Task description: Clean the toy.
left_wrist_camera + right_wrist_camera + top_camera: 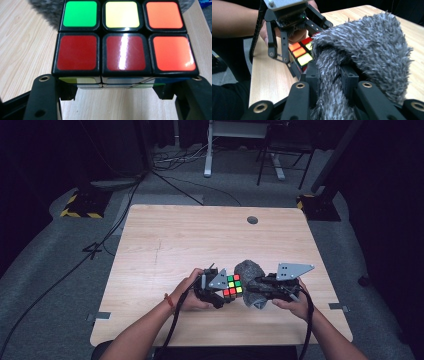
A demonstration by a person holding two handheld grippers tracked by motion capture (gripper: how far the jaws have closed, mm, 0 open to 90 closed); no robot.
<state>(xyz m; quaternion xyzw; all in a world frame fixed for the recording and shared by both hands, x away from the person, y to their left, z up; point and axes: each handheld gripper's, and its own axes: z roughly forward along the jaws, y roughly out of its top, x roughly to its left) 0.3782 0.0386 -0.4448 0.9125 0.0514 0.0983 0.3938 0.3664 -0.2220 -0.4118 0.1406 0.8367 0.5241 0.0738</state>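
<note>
Two grippers meet near the front edge of the tabletop point(165, 240), a little right of its middle, and each of yours has something clamped. Your left gripper point(226, 292) has its black jaws closed on the puzzle cube point(232, 286); in the left gripper view the cube point(125, 40) sits between the two jaws, its lower edge level with their tips, showing a row of green, yellow and orange squares above a row of two red squares and one orange. Your left hand point(192, 292) wraps the gripper body from behind, with a red band on the wrist and the cable trailing back toward the front edge. Your right gripper point(252, 289) is pinched tight on the grey fuzzy cloth point(250, 272): in the right gripper view a fold of the cloth point(362, 50) is squeezed between the jaws and the rest of it bulges up and over them. The cloth lies bunched on the wood just right of the cube, touching it or very nearly, and in the left gripper view its fringe point(47, 10) shows just behind the cube. Your right hand point(295, 302) holds its gripper close to the front edge. Farther off, a small round grommet point(252, 220) sits near the far edge of the tabletop.
</note>
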